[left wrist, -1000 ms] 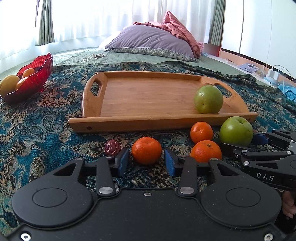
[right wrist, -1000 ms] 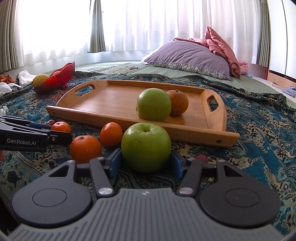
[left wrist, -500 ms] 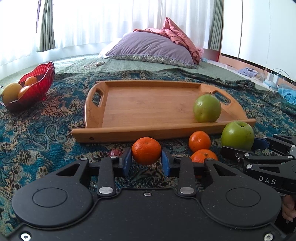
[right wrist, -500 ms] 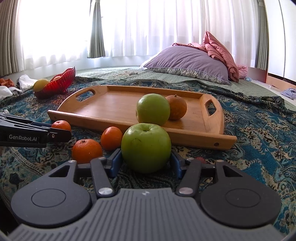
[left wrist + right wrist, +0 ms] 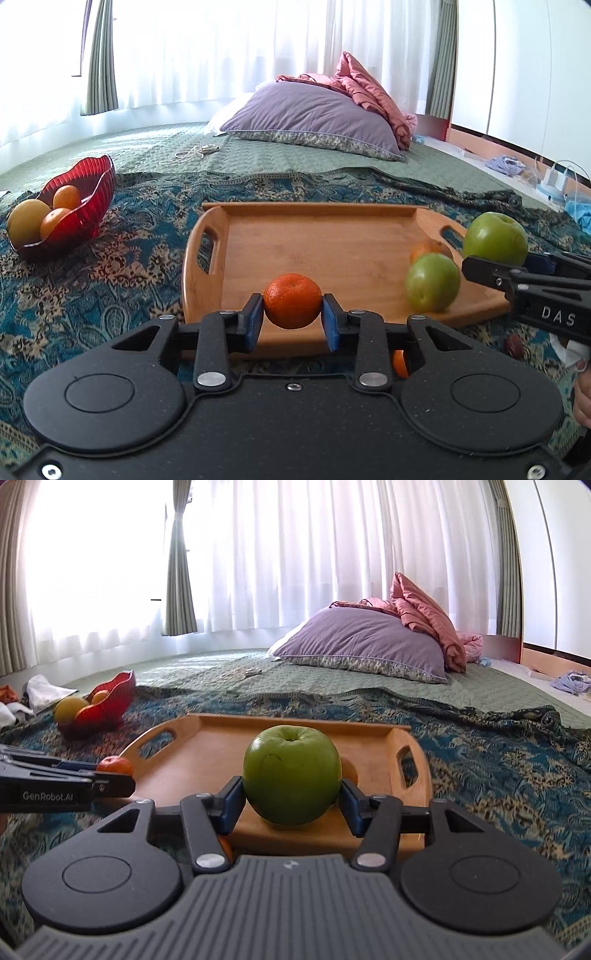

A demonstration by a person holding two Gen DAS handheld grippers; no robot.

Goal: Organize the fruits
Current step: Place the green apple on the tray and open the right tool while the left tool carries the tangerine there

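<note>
My left gripper [image 5: 292,318] is shut on an orange tangerine [image 5: 292,300] and holds it in the air over the near edge of the wooden tray [image 5: 325,236]. My right gripper [image 5: 291,801] is shut on a green apple [image 5: 291,773], lifted above the tray's [image 5: 369,746] near right part. In the left wrist view that apple [image 5: 495,238] shows at the right. A second green apple [image 5: 431,281] and a brownish fruit [image 5: 428,249] lie on the tray's right side.
A red glass bowl [image 5: 85,203] with oranges and a yellow fruit stands on the patterned blanket at the left. One tangerine [image 5: 399,363] lies under my left gripper, a dark red date [image 5: 514,346] at the right. A purple pillow [image 5: 314,114] lies behind.
Both grippers have risen from the blanket with their fruit and moved forward over the tray. The left one closed on the tangerine during this time.
</note>
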